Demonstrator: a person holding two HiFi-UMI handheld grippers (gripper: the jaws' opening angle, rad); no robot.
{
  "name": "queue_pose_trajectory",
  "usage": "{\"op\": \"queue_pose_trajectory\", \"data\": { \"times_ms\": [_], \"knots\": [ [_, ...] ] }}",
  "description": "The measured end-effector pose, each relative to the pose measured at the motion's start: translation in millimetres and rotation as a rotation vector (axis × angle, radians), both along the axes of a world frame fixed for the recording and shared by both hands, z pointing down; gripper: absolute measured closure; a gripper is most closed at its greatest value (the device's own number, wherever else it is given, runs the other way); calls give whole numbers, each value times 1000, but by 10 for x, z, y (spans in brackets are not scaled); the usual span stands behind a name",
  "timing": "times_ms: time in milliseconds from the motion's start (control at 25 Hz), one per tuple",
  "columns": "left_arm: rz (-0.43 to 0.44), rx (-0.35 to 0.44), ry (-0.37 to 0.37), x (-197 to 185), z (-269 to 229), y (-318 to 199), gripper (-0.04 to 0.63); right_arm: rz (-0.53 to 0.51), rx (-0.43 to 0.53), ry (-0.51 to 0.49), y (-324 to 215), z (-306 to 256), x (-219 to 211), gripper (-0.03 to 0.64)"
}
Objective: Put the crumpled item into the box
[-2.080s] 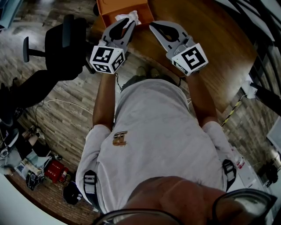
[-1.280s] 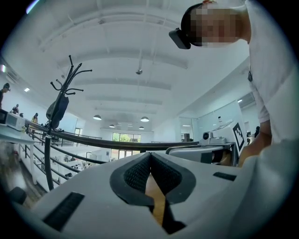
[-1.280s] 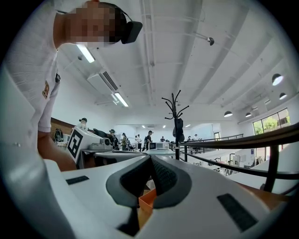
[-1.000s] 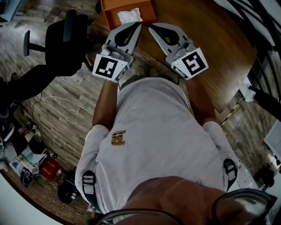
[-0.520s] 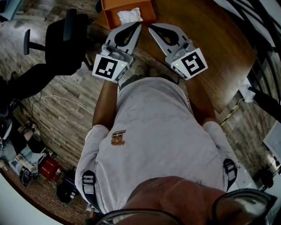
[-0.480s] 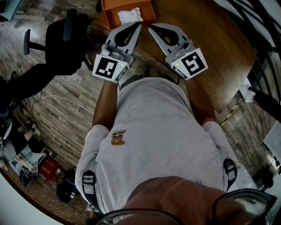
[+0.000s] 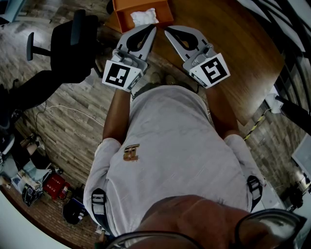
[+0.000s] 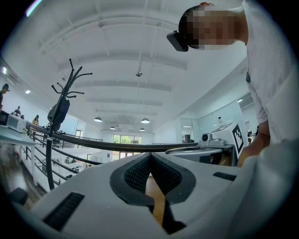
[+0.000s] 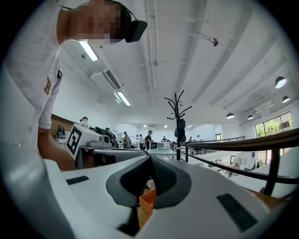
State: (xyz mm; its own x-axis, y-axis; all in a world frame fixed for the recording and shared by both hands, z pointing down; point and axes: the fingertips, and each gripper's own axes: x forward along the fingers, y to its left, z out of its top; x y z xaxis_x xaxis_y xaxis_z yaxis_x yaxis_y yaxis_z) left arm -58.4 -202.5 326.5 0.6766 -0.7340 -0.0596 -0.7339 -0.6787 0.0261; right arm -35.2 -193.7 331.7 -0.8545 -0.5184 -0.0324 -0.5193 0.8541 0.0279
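At twelve o'clock, the box (image 7: 119,14) is orange and the crumpled item (image 7: 144,17) white. The left hand-held gripper (image 7: 152,29) and right hand-held gripper (image 7: 168,30) are pale grey with black ribbed pads and black-on-white square markers (image 7: 121,75). The tabletop (image 7: 233,53) is warm brown wood, the floor (image 7: 73,131) grey-brown planks, and the chair (image 7: 73,46) at ten o'clock black.

Counted one left gripper (image 7: 153,28), one right gripper (image 7: 167,30), one orange box (image 7: 121,11), one crumpled item (image 7: 144,17), one table (image 7: 228,39), one black chair (image 7: 73,48).

Open-plan office or lab hall — high white ceiling with pendant lamps (image 8: 145,121), railing (image 9: 224,143), coat stand (image 9: 180,119), swivel chair (image 7: 73,48), wooden table (image 7: 233,53), people (image 9: 148,138) at distant desks.
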Motion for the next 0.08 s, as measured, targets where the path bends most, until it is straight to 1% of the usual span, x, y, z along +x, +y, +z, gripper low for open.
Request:
{"op": "queue_pose_trajectory", "data": {
  "times_ms": [80],
  "knots": [
    [0, -1, 1, -8, -3, -1, 575, 2, 5, -6, -7, -17, -7, 584]
  ]
}}
